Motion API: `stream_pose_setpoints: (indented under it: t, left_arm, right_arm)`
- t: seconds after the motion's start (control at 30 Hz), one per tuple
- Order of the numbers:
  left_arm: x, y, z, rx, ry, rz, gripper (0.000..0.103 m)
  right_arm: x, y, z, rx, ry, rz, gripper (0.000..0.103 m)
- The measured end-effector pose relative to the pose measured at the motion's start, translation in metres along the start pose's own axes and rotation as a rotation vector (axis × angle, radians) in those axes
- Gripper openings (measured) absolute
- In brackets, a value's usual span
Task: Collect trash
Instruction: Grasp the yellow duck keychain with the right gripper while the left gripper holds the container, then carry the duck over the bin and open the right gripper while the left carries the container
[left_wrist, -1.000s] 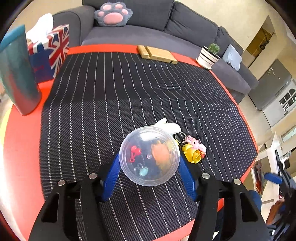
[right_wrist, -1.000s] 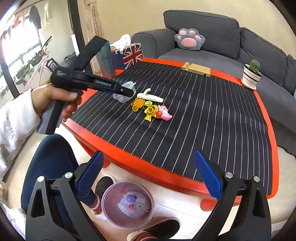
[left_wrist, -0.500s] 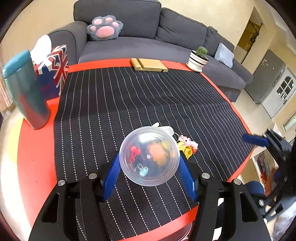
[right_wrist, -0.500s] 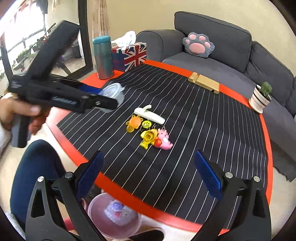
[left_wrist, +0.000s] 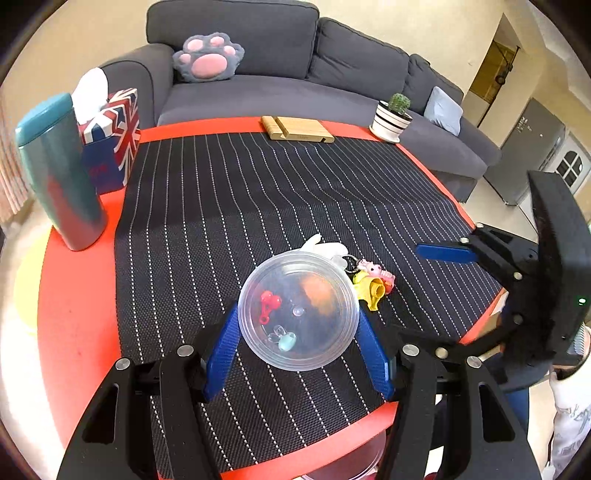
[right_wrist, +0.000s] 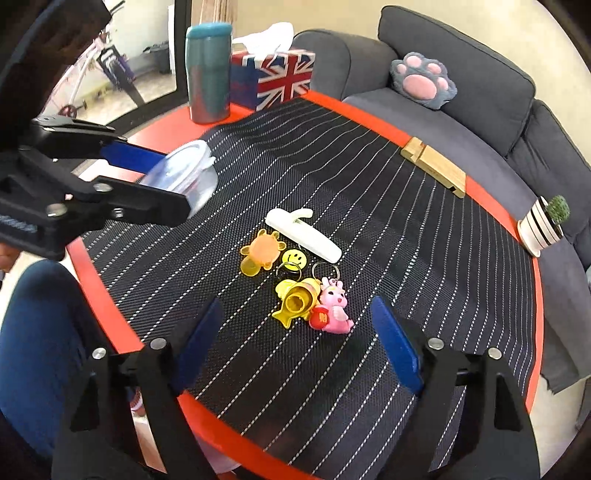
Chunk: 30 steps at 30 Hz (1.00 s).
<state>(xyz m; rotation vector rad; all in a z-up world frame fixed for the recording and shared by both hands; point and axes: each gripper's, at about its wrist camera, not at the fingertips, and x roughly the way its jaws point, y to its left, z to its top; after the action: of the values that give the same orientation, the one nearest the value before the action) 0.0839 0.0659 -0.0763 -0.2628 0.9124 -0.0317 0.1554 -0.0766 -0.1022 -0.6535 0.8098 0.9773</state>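
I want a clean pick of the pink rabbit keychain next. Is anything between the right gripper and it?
Nothing visible. The right gripper is open above the striped mat, with the pink rabbit keychain just ahead between its fingers. The yellow fish-shaped toy lies touching the keychain's left side, not in front.

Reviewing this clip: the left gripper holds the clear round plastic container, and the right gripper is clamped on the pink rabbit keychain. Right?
Not quite. The right wrist view shows the right gripper open above the pink rabbit keychain, not touching it. The left gripper does hold the clear round plastic container.
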Motion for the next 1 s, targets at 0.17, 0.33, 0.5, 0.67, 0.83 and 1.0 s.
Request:
stream_pose_setpoints:
  t: [0.17, 0.33, 0.5, 0.67, 0.83, 1.0]
  left_arm:
    - [0.000, 0.004, -0.002, -0.006, -0.002, -0.008, 0.059]
    - [0.000, 0.005, -0.004, -0.008, -0.003, -0.010, 0.059]
    - [0.001, 0.008, -0.007, -0.014, -0.003, -0.016, 0.059]
    - [0.001, 0.010, -0.009, -0.015, 0.000, -0.020, 0.059]
    - [0.000, 0.010, -0.009, -0.011, -0.005, -0.023, 0.059]
    - [0.000, 0.007, -0.010, 0.002, -0.009, -0.021, 0.059]
  right_arm:
    - [0.014, 0.001, 0.003, -0.006, 0.037, 0.000, 0.055]
    - [0.022, -0.001, 0.002, -0.001, 0.057, -0.007, 0.041]
    - [0.027, 0.001, 0.002, -0.009, 0.072, -0.008, 0.032]
    - [0.031, 0.002, 0.002, -0.007, 0.083, -0.014, 0.025]
    - [0.031, 0.002, 0.003, -0.006, 0.078, -0.018, 0.024]
    - [0.023, 0.000, 0.002, 0.008, 0.051, -0.018, 0.024]
